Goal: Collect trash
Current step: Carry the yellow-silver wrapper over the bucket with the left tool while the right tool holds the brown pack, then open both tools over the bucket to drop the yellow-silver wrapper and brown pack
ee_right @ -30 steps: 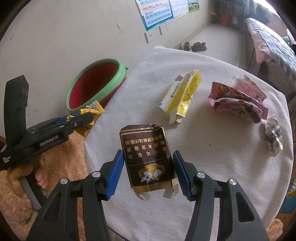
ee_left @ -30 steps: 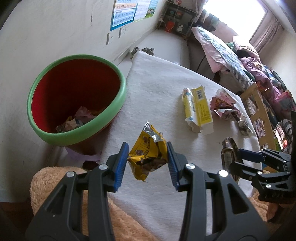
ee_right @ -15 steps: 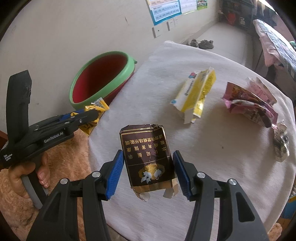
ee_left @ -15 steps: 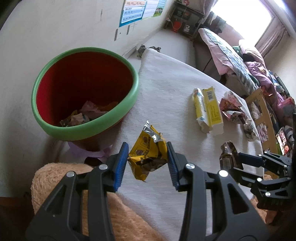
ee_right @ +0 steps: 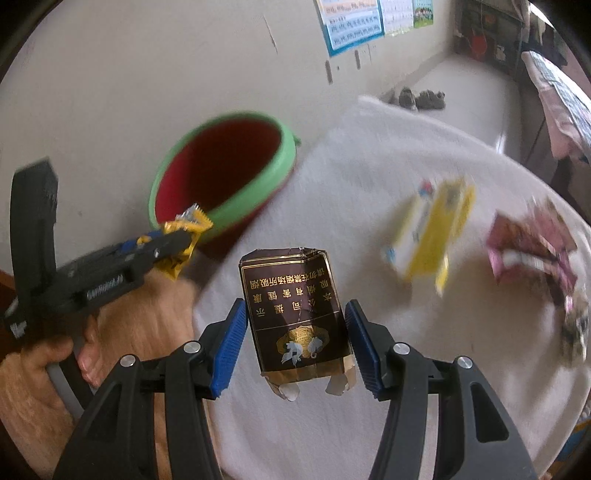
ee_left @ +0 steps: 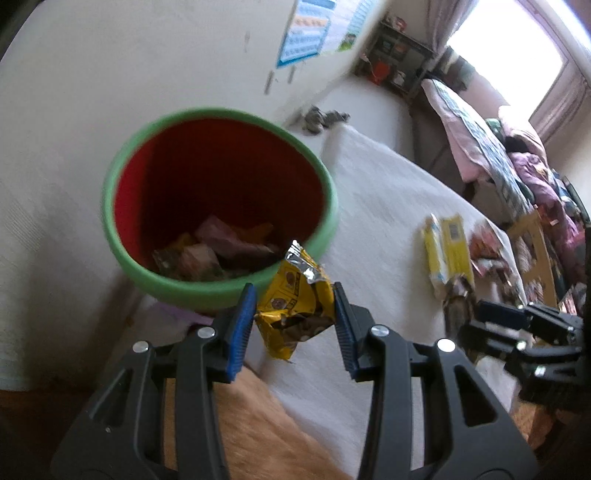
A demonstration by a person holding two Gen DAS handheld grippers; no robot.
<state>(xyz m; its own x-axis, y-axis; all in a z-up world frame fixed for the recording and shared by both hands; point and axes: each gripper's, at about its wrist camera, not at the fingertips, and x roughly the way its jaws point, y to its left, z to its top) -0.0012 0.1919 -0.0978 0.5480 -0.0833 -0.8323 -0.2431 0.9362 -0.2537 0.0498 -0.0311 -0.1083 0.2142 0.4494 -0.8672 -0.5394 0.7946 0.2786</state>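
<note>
Currently both tools are loaded over a round table (ee_right: 424,155) covered in white cloth, in a lived-in room: pale wall with posters (ee_right: 351,26), shoes (ee_right: 413,98) on the floor beyond the far edge, a bed (ee_left: 476,136) heaped with bedding under a bright window. Left gripper (ee_left: 294,314) pinches a crumpled yellow wrapper (ee_left: 295,299) right at the near rim of the bin (ee_left: 221,291), green rim, red inside, which stands off the table's left edge against the wall with trash already in the bottom. Right gripper (ee_right: 295,339) clamps a dark brown cigarette pack (ee_right: 293,306) above the table's near-left part, close to the left tool. Loose on the cloth: a yellow-and-white packet (ee_right: 432,236) mid-table, a pink wrapper (ee_right: 532,251) and a small crumpled piece (ee_right: 574,325) near the right edge. An orange fuzzy surface (ee_left: 255,424) sits below the near edge. Free cloth runs between the pack and the bin.
</note>
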